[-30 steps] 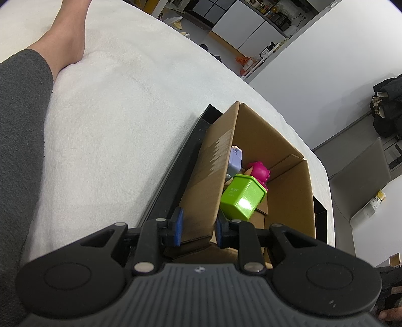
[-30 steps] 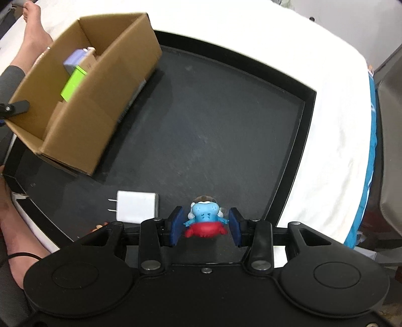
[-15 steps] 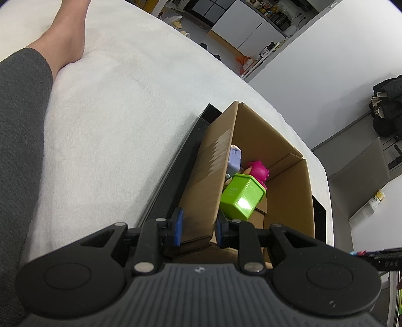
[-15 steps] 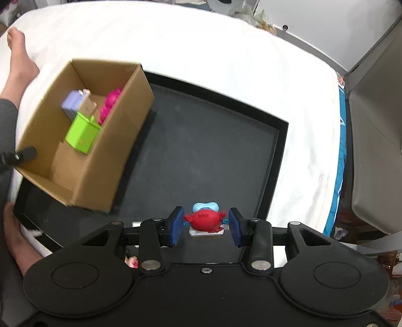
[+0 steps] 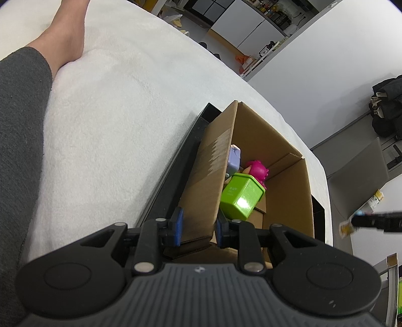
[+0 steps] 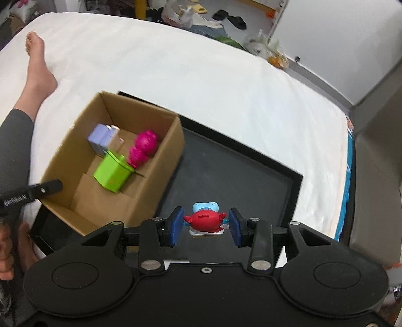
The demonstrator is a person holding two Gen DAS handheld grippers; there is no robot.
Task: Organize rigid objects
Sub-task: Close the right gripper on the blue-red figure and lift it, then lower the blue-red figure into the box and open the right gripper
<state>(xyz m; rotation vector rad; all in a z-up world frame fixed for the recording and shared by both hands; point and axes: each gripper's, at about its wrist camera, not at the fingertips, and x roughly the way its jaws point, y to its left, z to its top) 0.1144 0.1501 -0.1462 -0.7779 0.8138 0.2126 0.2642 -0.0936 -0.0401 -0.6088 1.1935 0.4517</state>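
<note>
A wide bed (image 6: 226,83) covered by a white fleecy blanket (image 5: 113,120) fills most of both views. Beyond its far edge, white cabinets (image 5: 251,32) with dark shelves of jars above them are seen in the left wrist view, next to a plain white wall (image 5: 314,63). Dark clothes (image 5: 387,105) are heaped at the right edge. In the right wrist view, slippers (image 6: 228,17) and plastic bags (image 6: 266,47) are scattered on the floor behind the bed, and a grey panel (image 6: 377,151) stands at the right. The room is evenly lit.
</note>
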